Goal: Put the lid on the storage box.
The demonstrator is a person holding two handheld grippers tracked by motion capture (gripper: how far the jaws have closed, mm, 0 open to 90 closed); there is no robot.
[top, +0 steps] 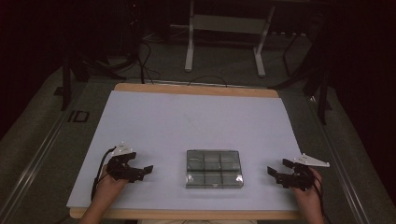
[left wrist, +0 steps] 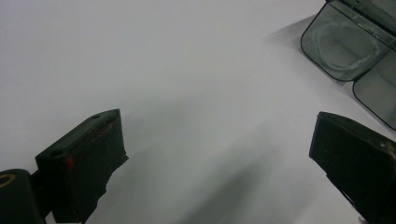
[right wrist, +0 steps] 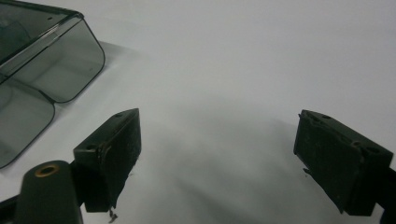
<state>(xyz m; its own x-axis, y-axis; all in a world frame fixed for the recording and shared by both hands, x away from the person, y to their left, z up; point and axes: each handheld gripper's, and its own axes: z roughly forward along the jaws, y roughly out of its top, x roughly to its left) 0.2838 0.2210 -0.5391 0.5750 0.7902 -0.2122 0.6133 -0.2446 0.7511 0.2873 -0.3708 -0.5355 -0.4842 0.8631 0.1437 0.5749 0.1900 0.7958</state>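
Note:
A clear smoky plastic box (top: 214, 168) with several compartments lies shut near the front middle of the white sheet (top: 196, 121). My left gripper (top: 141, 164) rests on the sheet to the box's left, open, pointing toward it with nothing between its jaws. My right gripper (top: 279, 167) rests to the box's right, also open and holding nothing. In the left gripper view the left gripper (left wrist: 219, 154) frames bare sheet, with a corner of the box (left wrist: 345, 44) at the top right. In the right gripper view the right gripper (right wrist: 219, 149) spans bare sheet, the box (right wrist: 46, 65) at the top left.
The sheet covers a wooden table (top: 196, 88) whose edge shows at the back and front. Behind the table stands a white frame (top: 224, 28) on the floor, with black cables (top: 149, 65) and dark stands at both sides.

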